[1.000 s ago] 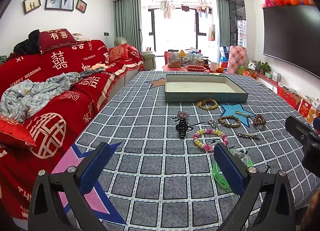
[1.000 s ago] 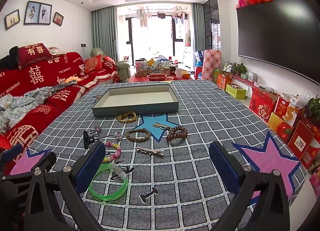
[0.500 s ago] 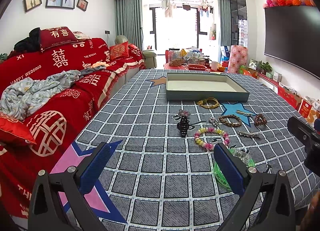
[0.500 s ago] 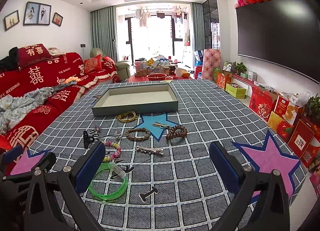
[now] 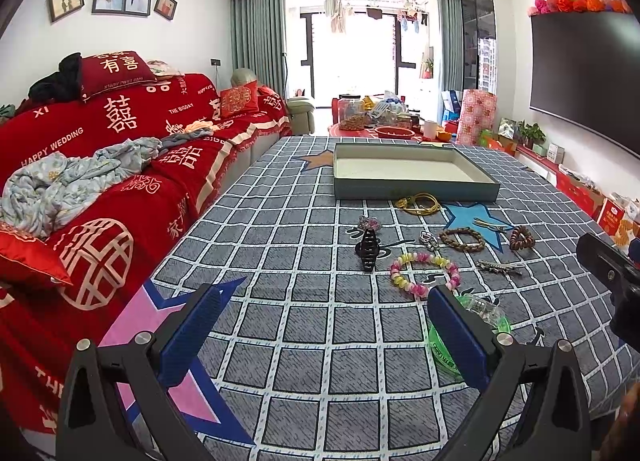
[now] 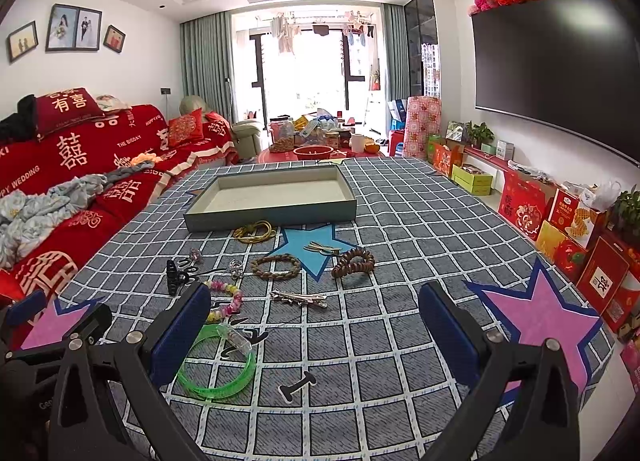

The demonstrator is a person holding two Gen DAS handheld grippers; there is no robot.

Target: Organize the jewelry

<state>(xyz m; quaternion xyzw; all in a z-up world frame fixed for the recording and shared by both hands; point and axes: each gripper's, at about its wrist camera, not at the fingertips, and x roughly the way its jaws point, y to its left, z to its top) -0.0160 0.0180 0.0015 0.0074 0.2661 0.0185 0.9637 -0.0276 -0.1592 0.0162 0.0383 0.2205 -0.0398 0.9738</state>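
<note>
Blue-padded, the left tongs (image 5: 324, 327) hang level above the near part of the counter (image 5: 288, 325), spread wide and grasping nothing, pointing toward the far tray (image 5: 412, 191). The right tongs (image 6: 316, 321) sit alongside in the same low, forward-facing pose, likewise spread apart with nothing between the pads; the left tool's dark frame shows at the lower left edge of the right wrist view. The jewelry lies scattered on the grey checked cloth between the tongs and the tray. A green bangle (image 6: 218, 365) lies nearest, partly behind the right tongs' left finger (image 6: 180, 335). Beyond it are a pastel bead bracelet (image 5: 424, 271), a black claw clip (image 5: 367, 249), a silver hair clip (image 6: 298, 298), a braided brown bracelet (image 6: 276, 267) and a coiled brown hair tie (image 6: 354, 263). Gold bangles (image 6: 254, 231) rest just in front of the tray's near wall. The tray's pale floor holds no jewelry. A red-covered sofa (image 5: 100, 165) runs along the counter's left side.
</note>
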